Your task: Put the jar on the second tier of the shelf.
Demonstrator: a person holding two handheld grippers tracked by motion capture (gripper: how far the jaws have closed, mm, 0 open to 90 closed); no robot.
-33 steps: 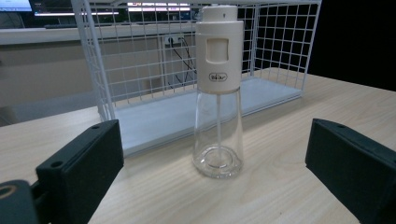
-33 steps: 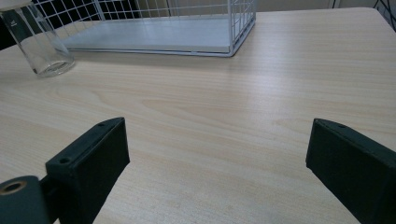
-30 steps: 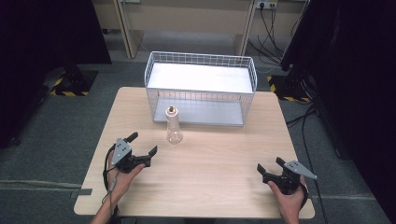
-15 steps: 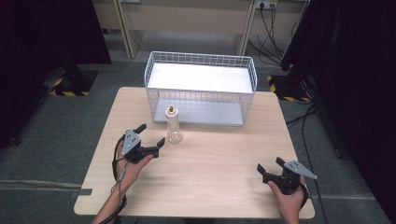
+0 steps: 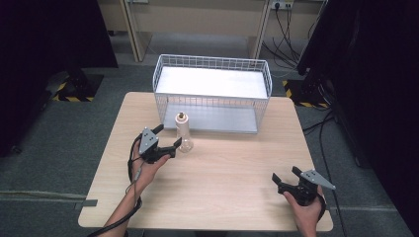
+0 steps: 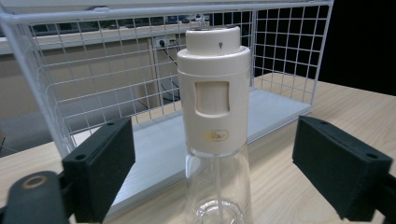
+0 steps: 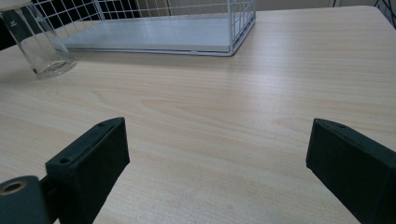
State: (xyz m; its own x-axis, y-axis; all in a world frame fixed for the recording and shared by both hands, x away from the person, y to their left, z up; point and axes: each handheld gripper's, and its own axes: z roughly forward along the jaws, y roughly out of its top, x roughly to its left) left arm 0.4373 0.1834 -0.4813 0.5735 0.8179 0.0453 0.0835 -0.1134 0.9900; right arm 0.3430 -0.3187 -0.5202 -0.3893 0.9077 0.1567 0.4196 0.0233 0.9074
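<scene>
A clear glass bottle (image 5: 184, 132) with a cream cap stands upright on the wooden table (image 5: 227, 192), just in front of the wire basket (image 5: 212, 62). My left gripper (image 5: 169, 137) has come up to it from the left, with a jaw on either side of it. In the left gripper view the bottle (image 6: 215, 107) stands between the black pads (image 6: 105, 170). The jaws have just been closing, but a gap shows on each side, so the left gripper (image 6: 224, 172) is open. My right gripper (image 5: 285, 174) rests open near the front right corner, with nothing between its pads (image 7: 88, 168).
The white wire basket (image 6: 93, 70) has a pale flat floor and stands at the table's far edge, close behind the bottle. In the right gripper view the bottle (image 7: 39, 46) and the basket (image 7: 187, 28) lie far off across bare wood. Dark equipment and cables surround the table.
My left gripper has moved forward and right across the table to the bottle, and its jaws now flank it. The right gripper has not moved.
</scene>
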